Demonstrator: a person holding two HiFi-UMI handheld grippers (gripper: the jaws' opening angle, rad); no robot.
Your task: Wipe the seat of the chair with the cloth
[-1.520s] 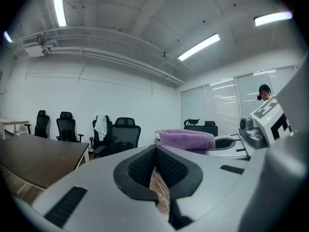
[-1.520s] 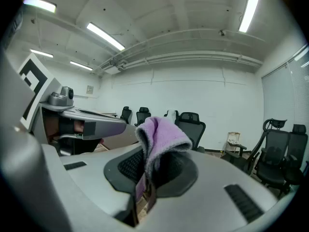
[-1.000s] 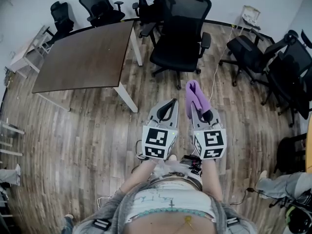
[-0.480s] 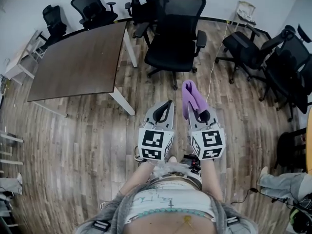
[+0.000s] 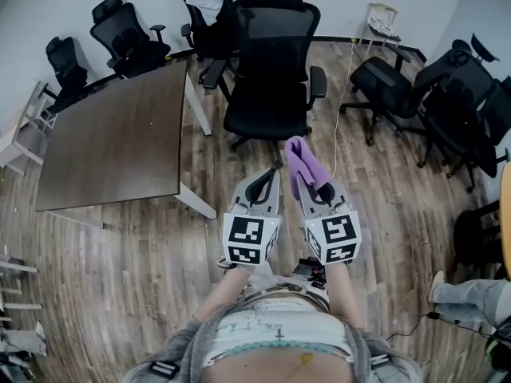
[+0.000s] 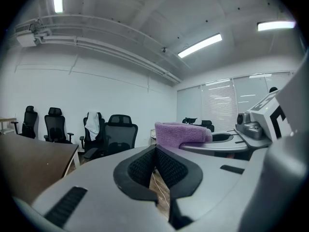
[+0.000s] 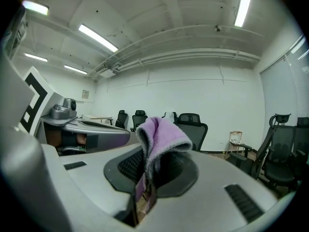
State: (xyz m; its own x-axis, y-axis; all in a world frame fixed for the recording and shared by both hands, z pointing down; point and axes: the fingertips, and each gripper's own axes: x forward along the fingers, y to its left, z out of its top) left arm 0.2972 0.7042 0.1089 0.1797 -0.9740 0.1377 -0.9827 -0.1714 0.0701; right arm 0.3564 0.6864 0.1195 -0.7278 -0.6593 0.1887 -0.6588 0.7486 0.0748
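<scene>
The right gripper (image 5: 306,188) pinches a folded purple cloth (image 7: 161,133), which stands up past its jaw tips. Just to its left, the left gripper (image 6: 155,152) has its jaws pressed together on nothing. Ahead of both grippers, apart from them, stands the black chair (image 5: 270,70) with its seat (image 5: 263,116) facing them; a brown table (image 5: 112,146) lies farther left.

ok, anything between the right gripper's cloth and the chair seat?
Nothing in the way. The head view shows only bare wood floor and the chair's own base between the cloth in the right gripper and the seat.
</scene>
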